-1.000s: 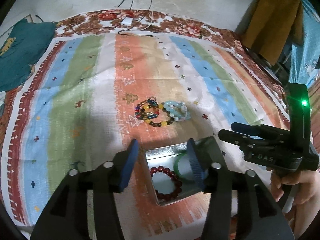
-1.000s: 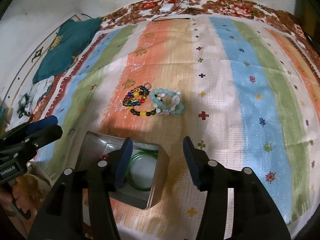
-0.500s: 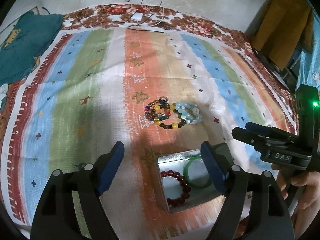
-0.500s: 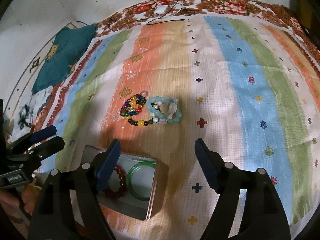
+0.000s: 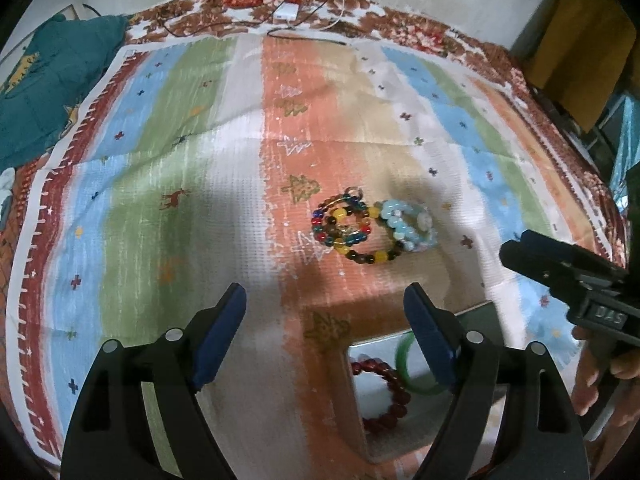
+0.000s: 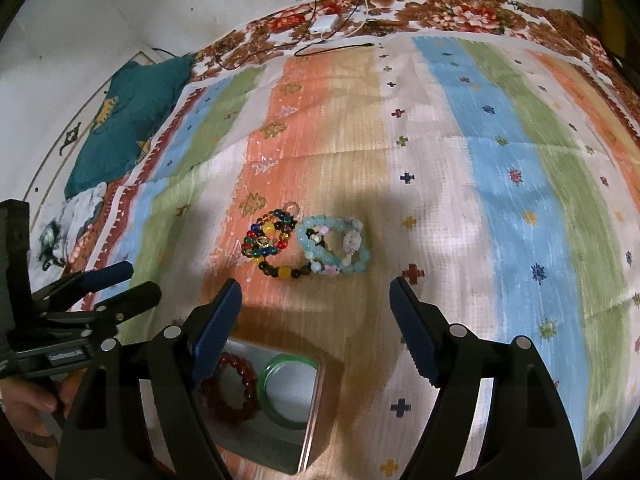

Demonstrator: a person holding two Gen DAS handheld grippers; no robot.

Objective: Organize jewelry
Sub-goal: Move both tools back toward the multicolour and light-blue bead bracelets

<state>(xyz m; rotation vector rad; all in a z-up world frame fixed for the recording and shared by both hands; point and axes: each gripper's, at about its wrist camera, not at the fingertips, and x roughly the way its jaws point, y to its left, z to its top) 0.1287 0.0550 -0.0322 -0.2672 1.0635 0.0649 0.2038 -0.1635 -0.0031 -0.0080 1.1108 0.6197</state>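
Observation:
Two beaded bracelets lie touching on the striped cloth: a multicolour one point(image 5: 344, 232) point(image 6: 272, 244) and a light blue one point(image 5: 408, 226) point(image 6: 334, 246). Nearer me, an open metal tin point(image 5: 374, 340) point(image 6: 316, 420) holds a dark red bead bracelet point(image 5: 384, 396) point(image 6: 232, 388) and a green bangle point(image 5: 401, 360) point(image 6: 267, 400). My left gripper point(image 5: 325, 292) hovers open and empty between tin and bracelets, its right finger hiding part of the bangle. My right gripper point(image 6: 316, 285) is open and empty too, just short of the loose bracelets.
A teal cloth point(image 5: 48, 92) point(image 6: 128, 120) lies at the far left of the striped cloth point(image 5: 160, 184). Cables and a white adapter point(image 5: 286, 11) point(image 6: 324, 23) sit at the far edge by the wall. A hand point(image 5: 600, 384) holds the right tool's handle.
Both grippers' jaws have spread wider. Both have moved forward from over the tin toward the loose bracelets, so the tin now sits lower in each view. The jewelry has not moved.

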